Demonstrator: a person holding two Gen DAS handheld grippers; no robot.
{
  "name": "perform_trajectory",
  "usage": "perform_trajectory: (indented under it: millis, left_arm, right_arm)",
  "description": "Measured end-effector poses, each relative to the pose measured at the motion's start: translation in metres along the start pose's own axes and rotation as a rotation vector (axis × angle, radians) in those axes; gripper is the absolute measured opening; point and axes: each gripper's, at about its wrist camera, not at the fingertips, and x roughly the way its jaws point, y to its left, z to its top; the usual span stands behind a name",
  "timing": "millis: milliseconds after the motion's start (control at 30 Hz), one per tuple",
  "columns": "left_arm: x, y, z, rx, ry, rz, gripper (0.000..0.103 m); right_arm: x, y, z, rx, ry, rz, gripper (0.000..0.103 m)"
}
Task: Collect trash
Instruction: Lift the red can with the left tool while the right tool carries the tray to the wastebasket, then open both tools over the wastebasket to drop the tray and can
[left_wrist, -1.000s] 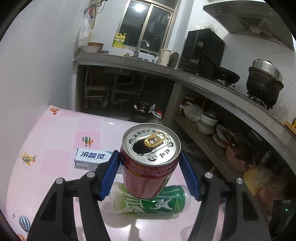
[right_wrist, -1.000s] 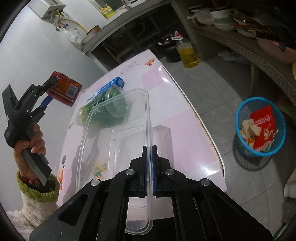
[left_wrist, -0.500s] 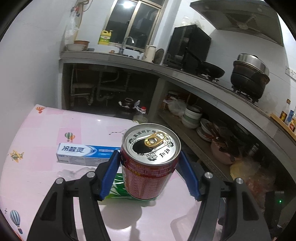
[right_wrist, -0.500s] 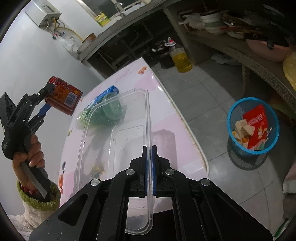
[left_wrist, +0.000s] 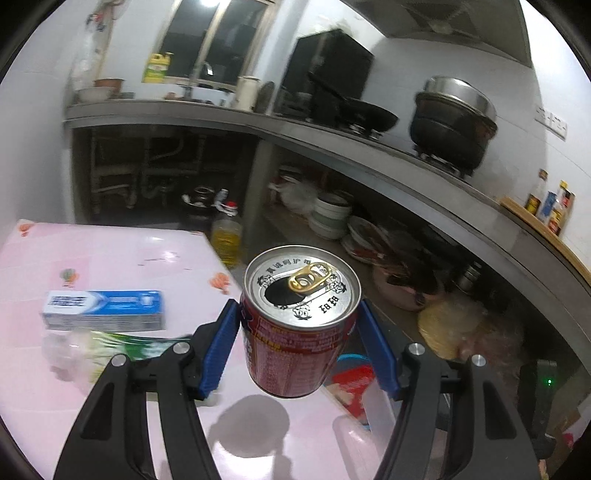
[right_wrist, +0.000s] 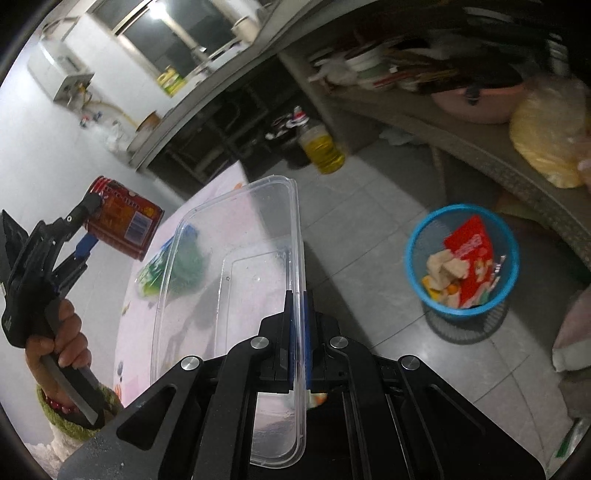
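the left gripper (left_wrist: 300, 325) clamps an opened red can (left_wrist: 301, 321) above the pink table's (left_wrist: 110, 254) edge; its chinese print seems unreadable. the right gripper (right_wrist: 299, 314) pinches a clear plastic container's (right_wrist: 236, 273) rim, near the blue bin (right_wrist: 461, 258).

The can (left_wrist: 301, 321) is red with a silver top and gold tab. The table (left_wrist: 110, 254) is pale pink, printed with small balloons. The box (left_wrist: 103, 310) is blue and white; at its 6 o'clock lies a green bottle (left_wrist: 110, 345). The tub (right_wrist: 236, 266) is clear. The basket (right_wrist: 461, 258) is blue, a red packet (right_wrist: 469, 254) inside.
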Motion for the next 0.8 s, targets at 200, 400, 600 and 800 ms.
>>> perform_trajectory:
  millis: [200,400,600,800]
  left_arm:
    - [0.042,-0.044,-0.004,0.044,0.072,-0.069,0.063]
    - [0.096,-0.083,-0.014,0.067,0.182,-0.126,0.063]
    - [0.169,-0.127,-0.036,0.121,0.355,-0.172,0.063]
    - [0.245,-0.158,-0.066,0.162,0.542,-0.148,0.063]
  right_arm:
    - [-0.017,-0.044,0.008,0.091,-0.055,-0.060,0.003]
    - [-0.035,-0.103,0.012,0.182,-0.122,-0.207,0.003]
    - [-0.025,-0.168,0.013,0.283,-0.115,-0.366,0.003]
    - [0.015,-0.213,0.016,0.329,-0.041,-0.439,0.003]
